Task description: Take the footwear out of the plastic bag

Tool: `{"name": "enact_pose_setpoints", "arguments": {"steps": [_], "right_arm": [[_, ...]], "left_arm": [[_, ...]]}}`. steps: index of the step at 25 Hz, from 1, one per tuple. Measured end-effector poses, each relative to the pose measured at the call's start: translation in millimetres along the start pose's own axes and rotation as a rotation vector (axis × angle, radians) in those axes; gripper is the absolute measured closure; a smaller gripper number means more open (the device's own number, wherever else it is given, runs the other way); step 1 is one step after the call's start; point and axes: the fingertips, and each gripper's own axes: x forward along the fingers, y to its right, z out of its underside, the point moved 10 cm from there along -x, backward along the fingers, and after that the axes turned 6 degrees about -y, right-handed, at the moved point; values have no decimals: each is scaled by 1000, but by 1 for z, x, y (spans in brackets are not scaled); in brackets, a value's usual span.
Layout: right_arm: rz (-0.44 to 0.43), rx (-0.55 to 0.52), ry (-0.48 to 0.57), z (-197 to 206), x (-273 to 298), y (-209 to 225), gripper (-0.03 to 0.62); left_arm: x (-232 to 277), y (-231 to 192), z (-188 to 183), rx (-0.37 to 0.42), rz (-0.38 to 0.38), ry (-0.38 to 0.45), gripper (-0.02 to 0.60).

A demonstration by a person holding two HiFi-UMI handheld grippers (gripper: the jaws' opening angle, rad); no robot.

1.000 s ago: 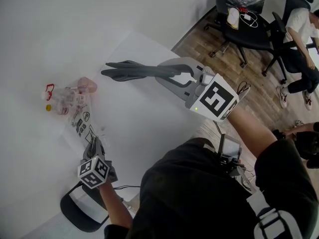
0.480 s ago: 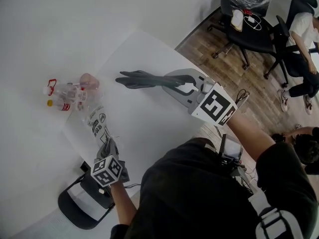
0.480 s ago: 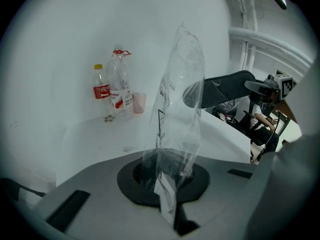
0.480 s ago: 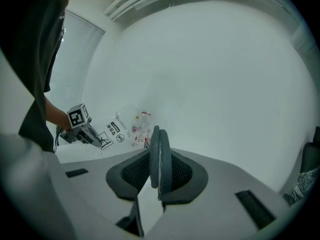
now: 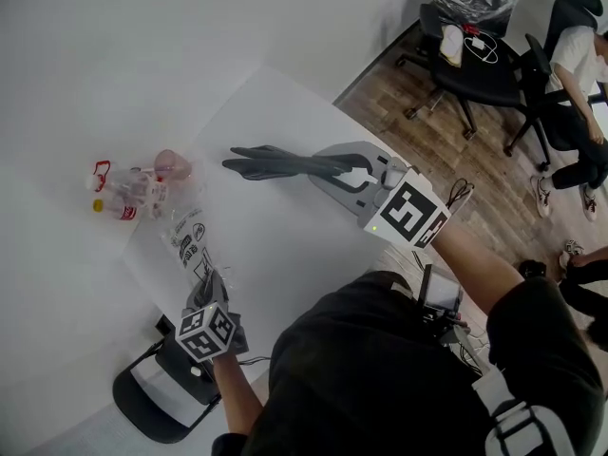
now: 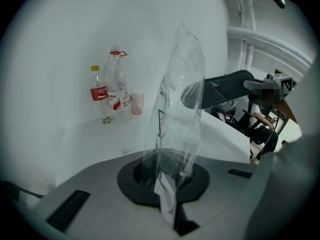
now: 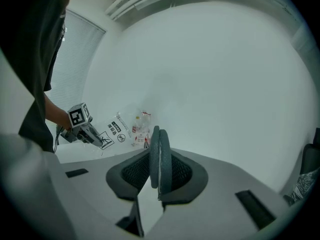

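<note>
Film from the plastic bag (image 5: 190,240) is pinched in the left gripper (image 5: 204,283), closest to the body at the near corner of the white table (image 5: 285,255). Its jaws are fully together on one end of the bag. The bag rises limp and clear beyond them, and the left gripper view shows nothing inside.

Further out, the right gripper (image 5: 353,166) has its jaws part-way closed and clamped on the footwear (image 5: 275,162). This is a pair of thin, dark grey flat soles pressed face to face, seen edge-on between the pads in the right gripper view. The pair juts out long and nearly level above the table, clear of the bag and well apart from it, so I judge the removal as good as done.

The soles look light and fairly springy, since they barely droop under their own length. They are held at one end only, so the two could slide against each other or swing. A hold across both layers near the middle would be steadier. The bag is flimsy and slick, best kept by its edge.

Past the bag, by the wall, stand some bottles (image 5: 122,193) and a pink cup (image 5: 171,164), and beyond the table's far side are office chairs (image 5: 484,60)
</note>
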Motion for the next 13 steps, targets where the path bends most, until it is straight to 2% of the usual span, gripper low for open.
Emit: {"name": "enact_pose_setpoints", "arguments": {"steps": [13], "right_arm": [[-10,-8,-4,3,1,1,517]], "left_arm": [[-1,2,-4,7,-2,8,557]]}}
